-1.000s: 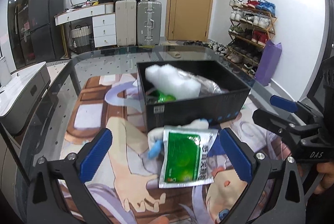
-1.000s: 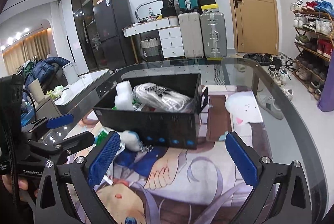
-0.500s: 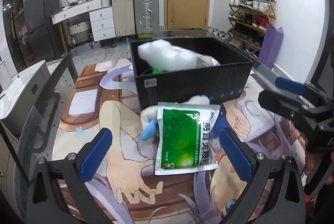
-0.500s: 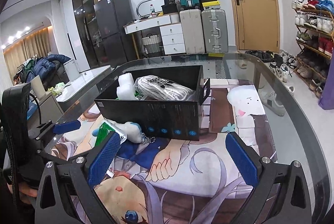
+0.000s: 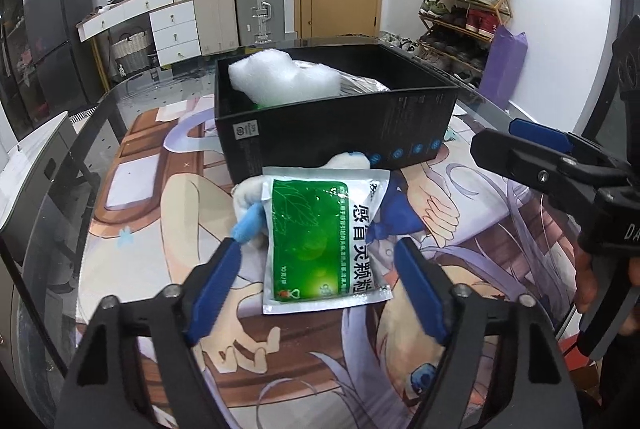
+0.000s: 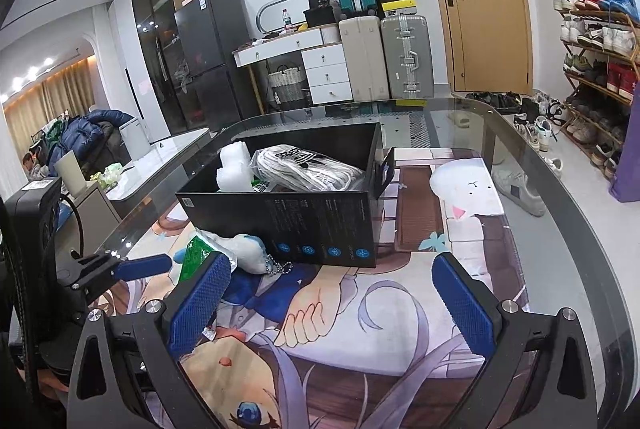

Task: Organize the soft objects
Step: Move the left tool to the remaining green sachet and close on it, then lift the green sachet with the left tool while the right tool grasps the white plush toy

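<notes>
In front of the black box (image 5: 336, 133), the green packet (image 5: 320, 245) lies flat on the printed mat (image 5: 132, 225), half across a small plush toy (image 5: 248, 201). The left gripper (image 5: 320, 281) has just been closing, its 2 pads flanking the packet, not yet pressing. The right gripper (image 6: 332, 309) hangs wide, empty. Pickup step, I'd say; next comes a firm pinch, then a lift over the box wall.
</notes>
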A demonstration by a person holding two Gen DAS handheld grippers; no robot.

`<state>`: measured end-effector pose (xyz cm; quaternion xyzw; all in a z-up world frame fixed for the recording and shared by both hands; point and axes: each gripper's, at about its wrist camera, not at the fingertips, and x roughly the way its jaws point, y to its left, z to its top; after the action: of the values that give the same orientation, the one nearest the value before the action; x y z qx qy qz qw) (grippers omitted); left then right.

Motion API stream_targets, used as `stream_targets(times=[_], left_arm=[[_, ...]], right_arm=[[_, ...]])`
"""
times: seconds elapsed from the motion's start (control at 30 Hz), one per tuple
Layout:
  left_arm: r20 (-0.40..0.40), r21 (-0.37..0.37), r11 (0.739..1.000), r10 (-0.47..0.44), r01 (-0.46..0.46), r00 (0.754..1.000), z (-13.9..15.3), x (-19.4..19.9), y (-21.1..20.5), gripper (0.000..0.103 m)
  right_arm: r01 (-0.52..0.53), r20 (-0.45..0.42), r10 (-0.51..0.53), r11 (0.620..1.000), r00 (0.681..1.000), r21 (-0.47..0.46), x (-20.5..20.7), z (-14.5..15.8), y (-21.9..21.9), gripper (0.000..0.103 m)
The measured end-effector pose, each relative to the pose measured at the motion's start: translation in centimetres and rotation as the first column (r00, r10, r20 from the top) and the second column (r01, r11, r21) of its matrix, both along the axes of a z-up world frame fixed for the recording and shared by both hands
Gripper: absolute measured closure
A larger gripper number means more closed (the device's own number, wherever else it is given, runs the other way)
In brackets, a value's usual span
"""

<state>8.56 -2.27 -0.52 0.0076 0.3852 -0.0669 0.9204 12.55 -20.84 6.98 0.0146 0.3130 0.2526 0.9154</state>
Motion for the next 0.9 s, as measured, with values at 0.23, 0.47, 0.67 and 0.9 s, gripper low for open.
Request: stream_targets(times=[0.23, 0.47, 0.67, 0.9], left_arm=[[-0.029, -0.019, 1.000, -0.003, 0.003, 1.000, -0.4, 0.6, 0.0, 0.026], [-0.038, -0.035, 0.999, -0.015, 0.013, 0.999, -0.5, 0.8, -0.3, 0.054], [0.005, -0.059, 0.998, -0.016, 0.017, 1.000, 0.7, -0.4, 0.0, 0.056], [0.050, -0.103, 0.995, 0.003, 0.002, 0.999, 1.8, -1.5, 1.6, 0.057]], right_arm=[[-0.001, -0.008, 0.001, 1.000, 1.000, -0.002, 0.3, -0.4, -0.2, 0.001], [-0.006, -0.007, 0.006, 1.000, 1.000, 0.006, 0.2, -0.3, -0.4, 0.001], [0.004, -0.010, -0.004, 1.000, 1.000, 0.007, 0.2, -0.3, -0.4, 0.001], [-0.024, -0.015, 0.024, 1.000, 1.000, 0.000, -0.1, -0.4, 0.1, 0.001]])
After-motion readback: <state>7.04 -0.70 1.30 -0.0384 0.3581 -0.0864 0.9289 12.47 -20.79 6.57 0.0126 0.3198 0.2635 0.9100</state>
